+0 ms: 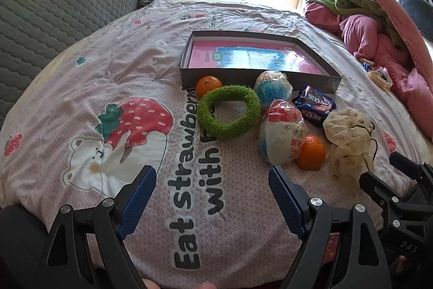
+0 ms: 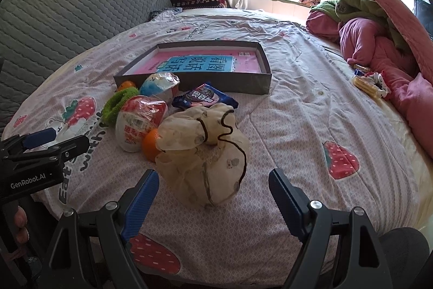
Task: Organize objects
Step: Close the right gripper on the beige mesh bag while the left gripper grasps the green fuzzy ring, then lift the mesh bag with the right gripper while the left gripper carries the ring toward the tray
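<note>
A shallow grey box (image 1: 319, 44) (image 2: 263, 56) holding a pink and blue book lies on the bed. In front of it lie a green fuzzy ring (image 1: 228, 112) (image 2: 119, 102), two oranges (image 1: 208, 85) (image 1: 311, 152), two wrapped round snacks (image 1: 273, 87) (image 1: 281, 137), a dark blue snack packet (image 1: 315, 104) (image 2: 204, 98) and a beige drawstring pouch (image 1: 349, 137) (image 2: 205, 153). My left gripper (image 1: 212, 180) is open and empty, short of the ring. My right gripper (image 2: 213, 184) is open, its jaws on either side of the pouch's near end.
Pink and green bedding (image 1: 379, 26) (image 2: 379, 39) is piled at the right. A grey quilted headboard (image 1: 54, 2) stands at the left. A small snack pile (image 2: 369, 81) lies by the bedding. The strawberry-print sheet (image 2: 311, 113) spreads right of the pouch.
</note>
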